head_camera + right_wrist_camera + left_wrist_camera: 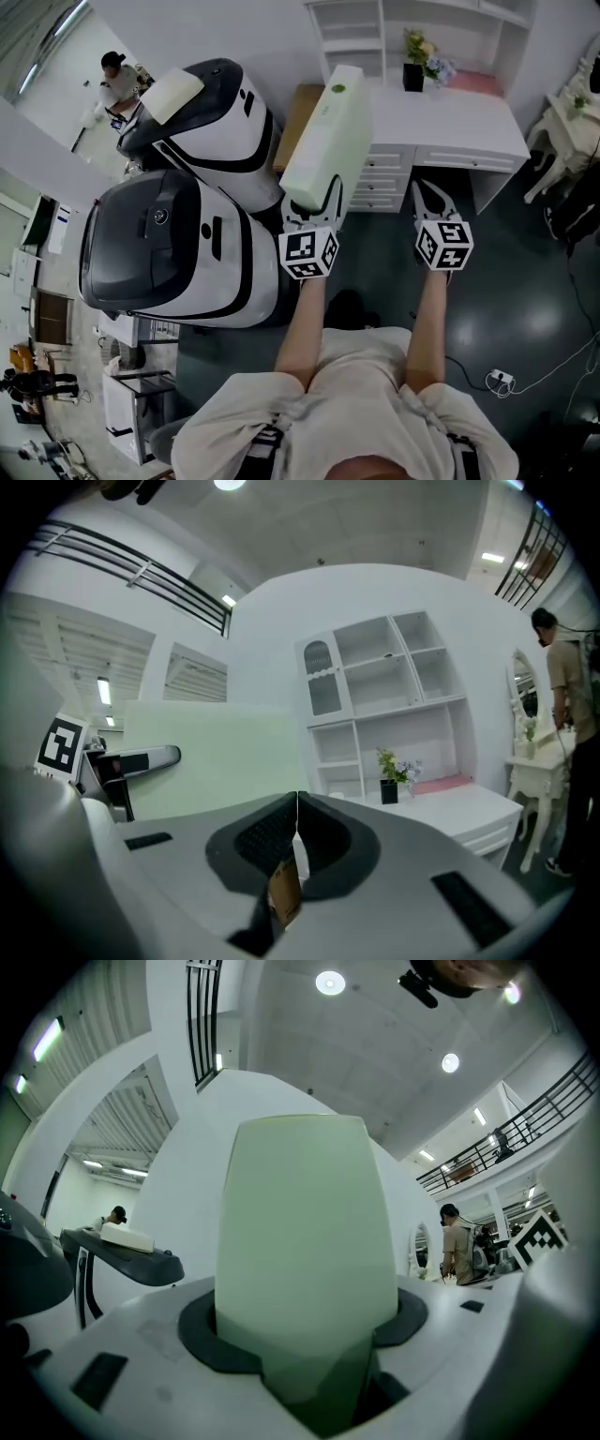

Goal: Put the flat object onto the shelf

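Observation:
The flat object is a pale green slab [329,136], held upright and tilted in front of the white desk [469,122]. My left gripper [312,206] is shut on its lower end. In the left gripper view the slab [305,1232] fills the middle, and the left gripper [305,1330] clamps it between dark pads [202,1335]. My right gripper [432,194] hovers to the slab's right with nothing in it. Its jaws meet in the right gripper view [297,801]. The white shelf unit [361,28] stands on the desk's back edge; in the right gripper view the shelf unit [384,696] shows bare compartments.
Two big white-and-black pod-shaped machines [178,248] crowd the left side. A vase of flowers [414,64] and a pink flat item [473,82] sit on the desk. A white side table [572,122] stands at right. People stand in the background [459,1241].

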{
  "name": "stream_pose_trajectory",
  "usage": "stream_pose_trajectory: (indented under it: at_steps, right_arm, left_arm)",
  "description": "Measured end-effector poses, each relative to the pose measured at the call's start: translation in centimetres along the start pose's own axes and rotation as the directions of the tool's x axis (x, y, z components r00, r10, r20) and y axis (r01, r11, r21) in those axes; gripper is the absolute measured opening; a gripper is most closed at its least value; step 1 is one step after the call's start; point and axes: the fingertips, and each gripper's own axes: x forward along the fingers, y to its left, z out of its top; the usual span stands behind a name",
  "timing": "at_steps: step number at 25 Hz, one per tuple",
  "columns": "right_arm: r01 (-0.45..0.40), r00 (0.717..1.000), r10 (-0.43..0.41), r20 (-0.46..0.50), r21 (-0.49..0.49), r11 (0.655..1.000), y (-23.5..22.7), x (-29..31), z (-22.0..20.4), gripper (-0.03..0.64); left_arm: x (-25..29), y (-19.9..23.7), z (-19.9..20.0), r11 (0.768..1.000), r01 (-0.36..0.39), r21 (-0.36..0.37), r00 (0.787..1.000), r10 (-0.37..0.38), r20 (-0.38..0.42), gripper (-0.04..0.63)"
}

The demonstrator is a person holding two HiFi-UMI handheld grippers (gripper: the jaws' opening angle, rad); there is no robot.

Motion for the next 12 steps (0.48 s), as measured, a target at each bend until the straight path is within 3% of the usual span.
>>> stream_pose_trajectory:
  at_steps: [12]
  right_arm:
    - [-0.033, 0.998, 0.034, -0.049, 0.033, 0.999, -0.5, 2.8, -2.2, 0.069]
  left_arm:
    - [0.7, 2.4, -2.6, 0.999, -0.042, -0.023, 0.998, 0.041, -0.047, 0.276]
